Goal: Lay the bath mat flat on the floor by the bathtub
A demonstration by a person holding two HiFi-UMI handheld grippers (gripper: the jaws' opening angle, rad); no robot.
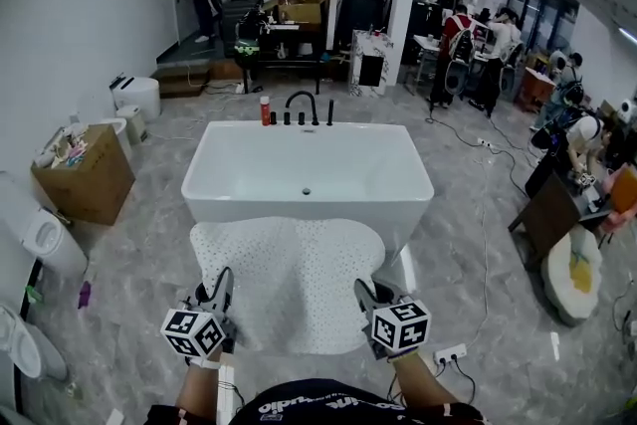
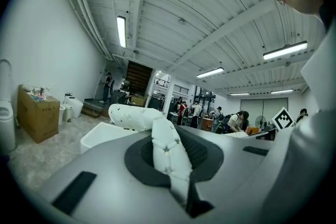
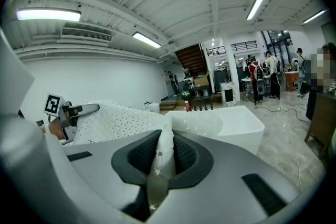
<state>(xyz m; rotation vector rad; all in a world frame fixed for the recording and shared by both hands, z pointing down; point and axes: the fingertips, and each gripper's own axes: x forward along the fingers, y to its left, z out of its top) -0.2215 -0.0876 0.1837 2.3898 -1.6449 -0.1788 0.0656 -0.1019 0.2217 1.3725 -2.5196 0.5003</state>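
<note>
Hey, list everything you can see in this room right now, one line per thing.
White perforated bath mat: one, white, held up between both tongs, in front of the tub.
White freestanding bathtub: one, white, centre of the floor.
Black tub faucet: one, black, tub's far rim.
Red bottle: one, red, left of the faucet.
Brown cardboard box: one, brown, left of the tub.
White power strip: one, white, floor at right.
People: several, mixed, background.
Left tongs: one, grey, shut on the mat's near left corner.
Right tongs: one, grey, shut on its near right corner.
</note>
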